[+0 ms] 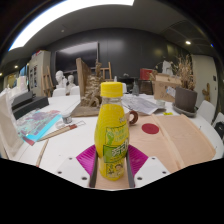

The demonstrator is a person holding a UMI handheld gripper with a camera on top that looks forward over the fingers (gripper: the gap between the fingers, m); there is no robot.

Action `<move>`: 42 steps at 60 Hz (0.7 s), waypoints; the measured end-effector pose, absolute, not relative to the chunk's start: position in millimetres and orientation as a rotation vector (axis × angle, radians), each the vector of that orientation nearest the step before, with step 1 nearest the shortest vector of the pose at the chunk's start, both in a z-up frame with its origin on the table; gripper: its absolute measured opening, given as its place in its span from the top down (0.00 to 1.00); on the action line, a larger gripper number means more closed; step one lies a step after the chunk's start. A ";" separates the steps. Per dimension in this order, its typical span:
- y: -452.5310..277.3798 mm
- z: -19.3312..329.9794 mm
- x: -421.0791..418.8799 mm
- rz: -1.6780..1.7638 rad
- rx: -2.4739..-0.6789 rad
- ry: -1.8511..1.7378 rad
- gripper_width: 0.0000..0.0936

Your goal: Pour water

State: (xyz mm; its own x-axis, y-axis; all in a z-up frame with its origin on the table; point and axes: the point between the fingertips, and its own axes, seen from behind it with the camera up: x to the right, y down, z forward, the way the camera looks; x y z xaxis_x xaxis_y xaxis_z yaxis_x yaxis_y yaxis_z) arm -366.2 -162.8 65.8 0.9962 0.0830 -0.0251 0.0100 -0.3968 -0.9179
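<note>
So I'm holding my gripper (pixel 111 172) clamped on the yellow bottle (pixel 112 130), both pink pads (pixel 88 158) squeezing its lower half, dead center at the bottom of the frame. It's standing upright with the yellow cap (pixel 111 89) looking like it's on. Just right of center there's a red coaster-looking disc (pixel 150 128) on the white table (pixel 185 140); no cup that I can spot. My take: I'm keeping the squeeze firm and low, lifting straight, and tilting slowly once a target's lined up.

One cam on tongs (pixel 111 165), facing fwd along fingers, close to bottle (pixel 112 130), table (pixel 185 140) beyond
</note>
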 end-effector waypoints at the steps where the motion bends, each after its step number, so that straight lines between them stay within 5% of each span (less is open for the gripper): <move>1: -165.7 66.0 -367.3 0.074 -1.979 -0.066 0.53; 13: -165.0 65.2 -367.0 0.031 -1.983 -0.042 0.73; 23: -161.5 76.9 -376.4 0.042 -2.001 -0.023 0.73; 42: -86.3 185.0 -455.8 0.487 -1.848 0.226 0.74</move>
